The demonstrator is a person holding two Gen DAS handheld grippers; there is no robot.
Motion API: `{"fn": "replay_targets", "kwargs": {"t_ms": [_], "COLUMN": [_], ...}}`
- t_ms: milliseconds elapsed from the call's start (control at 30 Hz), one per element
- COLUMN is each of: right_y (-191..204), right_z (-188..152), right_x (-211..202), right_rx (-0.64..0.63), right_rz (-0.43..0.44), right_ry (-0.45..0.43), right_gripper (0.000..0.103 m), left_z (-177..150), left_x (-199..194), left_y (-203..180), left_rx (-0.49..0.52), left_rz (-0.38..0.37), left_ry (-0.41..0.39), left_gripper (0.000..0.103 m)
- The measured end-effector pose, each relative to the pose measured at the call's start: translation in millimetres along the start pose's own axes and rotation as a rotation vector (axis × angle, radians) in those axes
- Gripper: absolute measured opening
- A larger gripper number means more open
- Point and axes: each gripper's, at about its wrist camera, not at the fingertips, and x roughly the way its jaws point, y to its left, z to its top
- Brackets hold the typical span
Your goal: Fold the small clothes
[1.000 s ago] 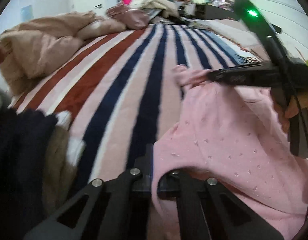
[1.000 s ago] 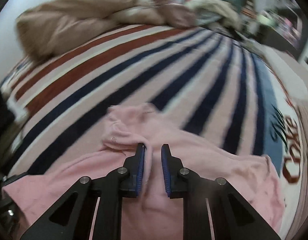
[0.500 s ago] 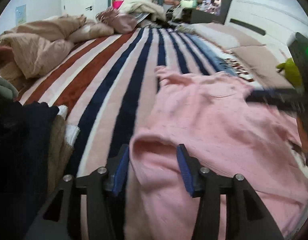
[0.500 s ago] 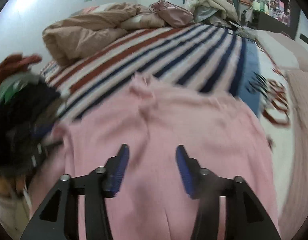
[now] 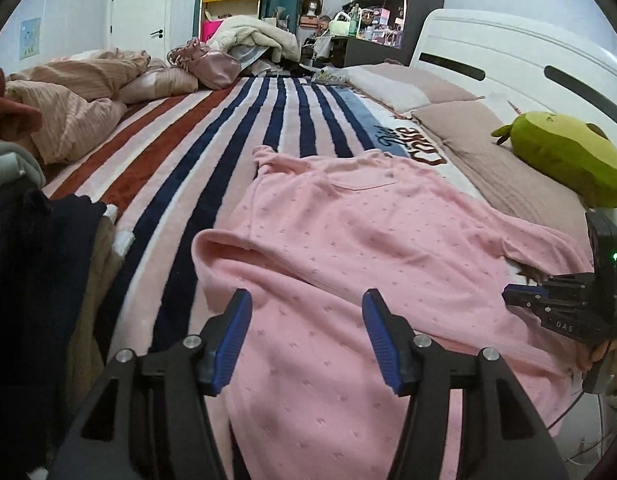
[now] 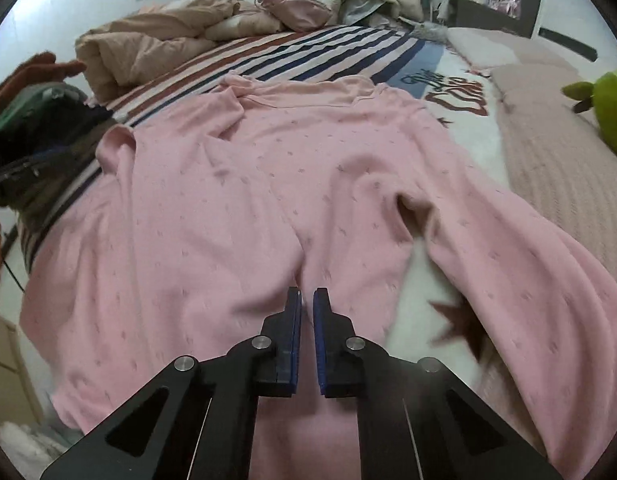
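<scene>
- The pink garment (image 5: 372,240), a knit dotted with a small repeated motif, lies spread out on the bed over the striped blanket (image 5: 228,128); its far edge has a rumpled collar area, and a sleeve runs off to the right.
- The left gripper (image 5: 306,332) hovers over the near-left part of the garment; its blue-padded jaws stand apart and are opening, with pink cloth below the gap but no pad pressing on it.
- The right gripper (image 6: 307,308) has its jaws drawn together to a thin slit. Pink cloth shows through the slit, yet whether a fold is pinched there cannot be told.
- In the left wrist view the right gripper (image 5: 524,294) appears at the right edge, with a green light lit on its body and the letters "DAS" printed on one black arm.
- Writing on the blanket (image 6: 452,88) is in dark red and navy script on white and blue; the red word looks like "Coke", the rest is not legible.
- A green plush toy (image 5: 564,156) rests by the headboard, well apart from the garment.
- A pile of dark clothes (image 5: 32,280) sits at the left edge of the bed.
- A beige duvet (image 6: 148,44) is bunched at the far left.
</scene>
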Motion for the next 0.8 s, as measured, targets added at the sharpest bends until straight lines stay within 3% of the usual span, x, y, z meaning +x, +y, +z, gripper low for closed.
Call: {"fn": "replay_targets", "kwargs": {"t_ms": [167,200,300,400,467,500,533,733,800], "right_y": [-25,-30,-48,-72,-86,-90,-94,-136,-151], "right_z": [-30,-38,-67,-105,-133,-141,-152,-182,-177], "right_x": [-34,-46,-83,-112,-127,-131,-138,-165,-159], "right_rx": [0.067,0.088,0.183,0.337,0.418,0.435,0.451,0.510,0.477], "right_rz": [-0.126,-0.154,-0.189,-0.194,-0.264,-0.303,-0.349,-0.442,-0.423], "right_ry": [-0.047,-0.066,-0.156,-0.213,-0.243,-0.249,-0.258,-0.289,-0.254], "right_gripper": [0.003,0.007,0.038,0.045,0.059,0.070,0.074,0.074,0.074], "left_z": [-7,-9,-13,-16,-16,-16,-15,-13,-13], "left_x": [-10,-12,-21,-28,-30,-31,-33,-38,-38], "left_y": [-8,-10,-14,-22,-25,-27,-28,-38,-39], "left_rx": [0.015,0.015,0.019,0.033,0.035,0.036,0.036,0.055,0.057], "left_rz": [0.002,-0.005,-0.019,-0.030,-0.036,-0.043,-0.054,-0.057,-0.060], "left_ry": [-0.007,-0.012,-0.037,-0.064,-0.067,-0.069,-0.071,-0.085,-0.085], "left_gripper": [0.054,0.055,0.067,0.070,0.071,0.071,0.071,0.073,0.073]}}
